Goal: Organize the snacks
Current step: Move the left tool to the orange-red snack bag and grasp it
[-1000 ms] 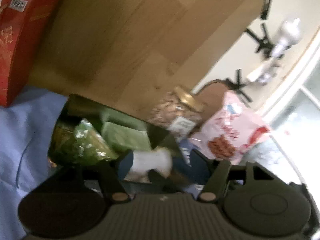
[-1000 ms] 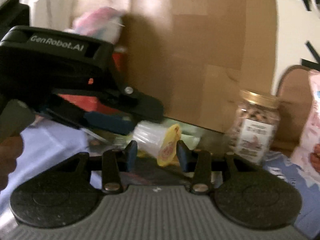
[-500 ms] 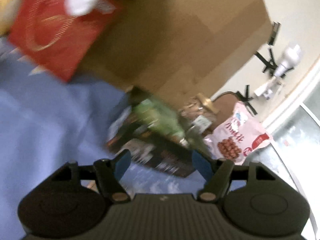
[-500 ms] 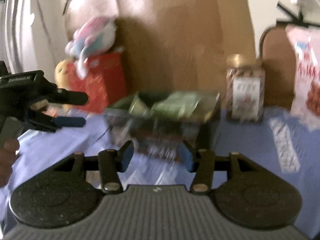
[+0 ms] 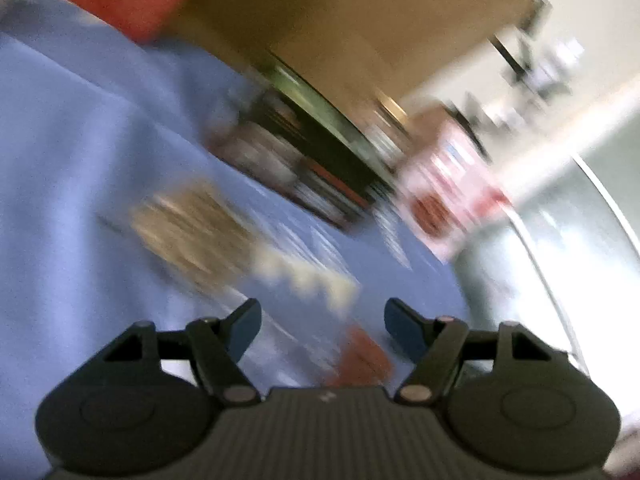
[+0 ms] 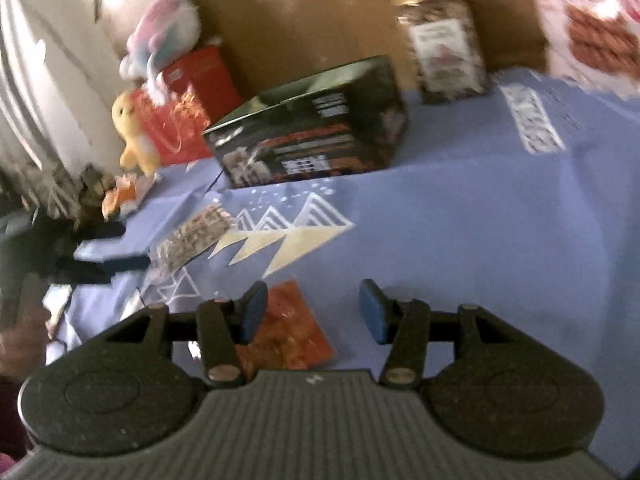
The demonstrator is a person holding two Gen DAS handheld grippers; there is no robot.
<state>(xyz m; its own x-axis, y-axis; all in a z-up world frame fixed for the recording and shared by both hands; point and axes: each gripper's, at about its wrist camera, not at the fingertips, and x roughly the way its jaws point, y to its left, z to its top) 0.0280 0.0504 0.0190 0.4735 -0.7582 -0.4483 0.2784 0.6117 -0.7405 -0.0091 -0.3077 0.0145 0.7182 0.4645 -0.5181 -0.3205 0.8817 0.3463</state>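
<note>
The open black snack box point(image 6: 312, 128) stands on the blue cloth point(image 6: 480, 220) with green packets inside. A brown packet point(image 6: 196, 236) lies on the cloth in front of it, and an orange-red packet point(image 6: 288, 324) lies just under my right gripper's left finger. My right gripper point(image 6: 312, 316) is open and holds nothing. My left gripper point(image 6: 132, 246) hovers at the left, close to the brown packet. The left wrist view is heavily blurred: the left gripper point(image 5: 322, 328) is open and empty above the cloth, with the brown packet point(image 5: 192, 232) and the black box point(image 5: 304, 160) ahead of it.
A glass jar point(image 6: 444, 44) and a pink snack bag point(image 6: 592, 20) stand behind the box at the right. A large cardboard box point(image 6: 320, 8) walls off the back. A red box point(image 6: 192, 104) and two plush toys point(image 6: 134, 132) sit at the back left.
A second ago each gripper held a small cup over the black box. Both are now empty and have drawn back and down over the cloth, away from the box.
</note>
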